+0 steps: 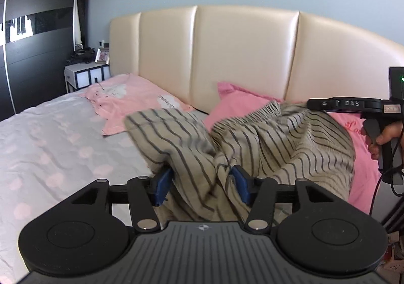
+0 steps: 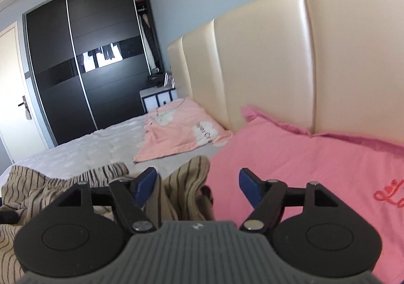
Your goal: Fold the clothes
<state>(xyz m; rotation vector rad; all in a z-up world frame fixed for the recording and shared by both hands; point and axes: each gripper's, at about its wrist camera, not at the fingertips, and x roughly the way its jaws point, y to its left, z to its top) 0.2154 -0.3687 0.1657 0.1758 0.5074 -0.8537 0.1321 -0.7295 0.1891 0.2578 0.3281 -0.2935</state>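
light: soft daylight | glare: headboard sheen | edges: fisheye-bent

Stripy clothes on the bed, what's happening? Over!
Left tongs open, striped garment loose between them. Right tongs open, cloth beside one pad. Garment crumpled, unfolded. Pink pillow close alongside.

We see our left gripper low over the bed, its blue pads spread with the striped garment bunched between them; whether the pads press the cloth we cannot tell. The garment lies rumpled across the sheet and up onto a pink pillow. A pink top lies flat beyond it, near the cream headboard. At the right edge our right gripper reaches in over the garment, held by a hand. A nightstand stands beside a dark wardrobe.
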